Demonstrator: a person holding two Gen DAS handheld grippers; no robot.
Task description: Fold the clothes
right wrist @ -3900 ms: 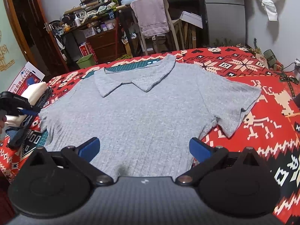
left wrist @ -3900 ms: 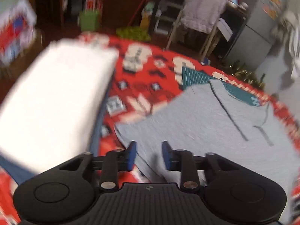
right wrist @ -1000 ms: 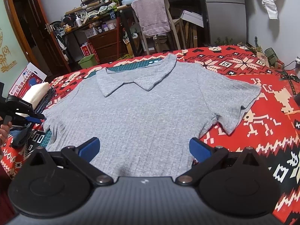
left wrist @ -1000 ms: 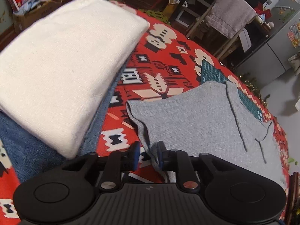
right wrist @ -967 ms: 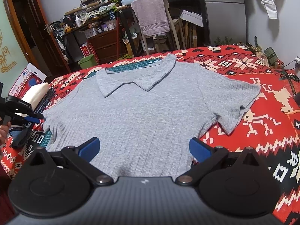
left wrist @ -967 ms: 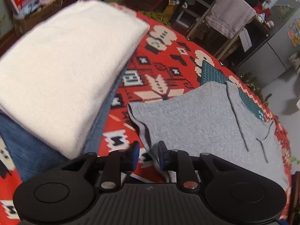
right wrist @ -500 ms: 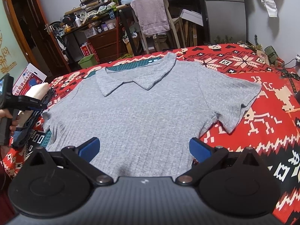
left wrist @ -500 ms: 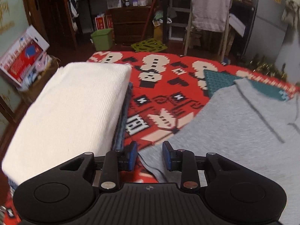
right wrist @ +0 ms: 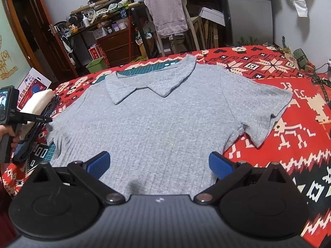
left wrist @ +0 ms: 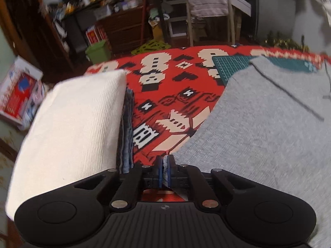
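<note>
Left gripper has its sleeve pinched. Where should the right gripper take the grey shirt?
Take the grey shirt by the hem of its other short sleeve, coming in from the outer side. That edge lies flat and free on the red blanket, mirroring the left gripper. The right gripper is open.

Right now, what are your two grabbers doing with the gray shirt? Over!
Left gripper shut on gray shirt's sleeve edge. Right gripper open, over the hem. Shirt flat on red blanket. Folded white stack close beside left gripper.

Folded white stack crowds shirt's left sleeve; right side open.
</note>
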